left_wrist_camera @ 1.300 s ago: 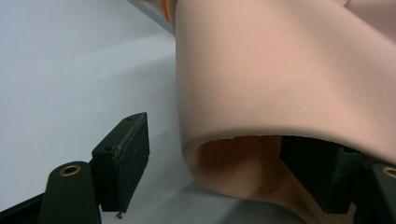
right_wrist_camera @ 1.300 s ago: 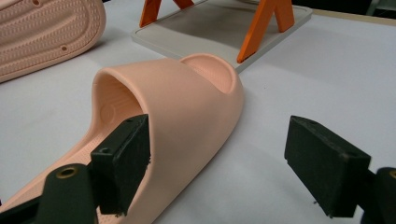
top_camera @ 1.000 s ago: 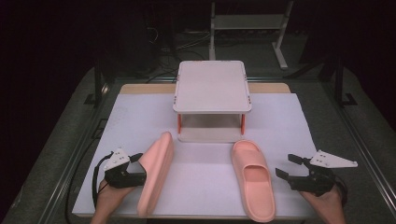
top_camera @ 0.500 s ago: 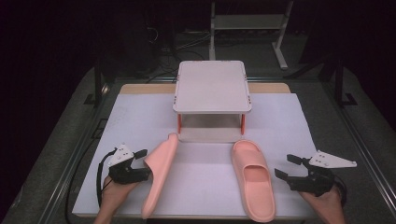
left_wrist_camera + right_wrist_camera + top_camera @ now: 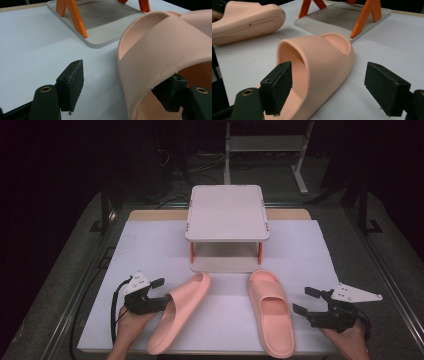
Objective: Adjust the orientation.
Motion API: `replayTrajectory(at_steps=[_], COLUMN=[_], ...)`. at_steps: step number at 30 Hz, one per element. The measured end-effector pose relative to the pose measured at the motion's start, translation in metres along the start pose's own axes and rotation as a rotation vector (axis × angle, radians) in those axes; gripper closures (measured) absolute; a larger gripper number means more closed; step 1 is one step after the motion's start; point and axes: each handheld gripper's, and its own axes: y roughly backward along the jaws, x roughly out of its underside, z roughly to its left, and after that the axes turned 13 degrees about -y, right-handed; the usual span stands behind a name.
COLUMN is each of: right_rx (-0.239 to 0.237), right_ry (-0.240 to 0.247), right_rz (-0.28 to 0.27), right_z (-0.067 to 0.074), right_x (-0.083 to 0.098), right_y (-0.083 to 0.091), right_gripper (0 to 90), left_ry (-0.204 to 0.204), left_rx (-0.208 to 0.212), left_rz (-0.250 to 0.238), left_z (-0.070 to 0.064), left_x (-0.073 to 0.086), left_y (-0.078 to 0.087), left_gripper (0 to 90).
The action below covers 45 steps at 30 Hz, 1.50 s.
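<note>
Two pink slippers lie on the white sheet. The left slipper [image 5: 180, 317] [image 5: 160, 47] leans on its side, its dotted sole [image 5: 249, 22] turned to the right. My left gripper [image 5: 162, 294] [image 5: 122, 85] is open across the slipper's strap: one jaw is tucked inside under the strap, the other stands clear outside it. The right slipper [image 5: 270, 312] [image 5: 317, 60] rests flat on its sole, toe pointing away. My right gripper [image 5: 302, 301] [image 5: 332, 87] is open just right of it, jaws spread wide around its strap end without touching.
A small two-level stand [image 5: 227, 212] with a pale top, orange legs [image 5: 364, 17] and a grey base plate [image 5: 105, 22] sits behind the slippers. The white sheet [image 5: 150, 245] covers the table, with dark floor around its edges.
The left slipper has swung its toe to the right and leaned lower, and my left gripper has moved right with it. The right gripper and right slipper have stayed put.
</note>
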Motion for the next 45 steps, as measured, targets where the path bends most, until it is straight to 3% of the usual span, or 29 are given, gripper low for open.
replayTrajectory(at_steps=[21,29,33,45], right_rx=[-0.086,-0.099,-0.096,-0.001], right_ry=[0.016,0.026,0.029,0.026], right_rz=[0.041,0.063,0.076,0.141], right_z=[0.012,0.016,0.017,0.01], right_x=[0.003,0.005,0.005,0.006], right_y=[-0.012,-0.017,-0.021,-0.041], right_gripper=[21.6,21.6,21.6,28.5], left_ry=[-0.124,-0.147,-0.155,-0.202], left_rx=[0.078,0.101,0.106,0.137], left_rz=[0.072,0.091,0.095,0.138], left_z=[-0.023,-0.03,-0.031,-0.037], left_x=[-0.008,-0.009,-0.01,-0.007], left_y=[-0.015,-0.019,-0.02,-0.022], left_gripper=[28.4,27.9,28.0,32.0])
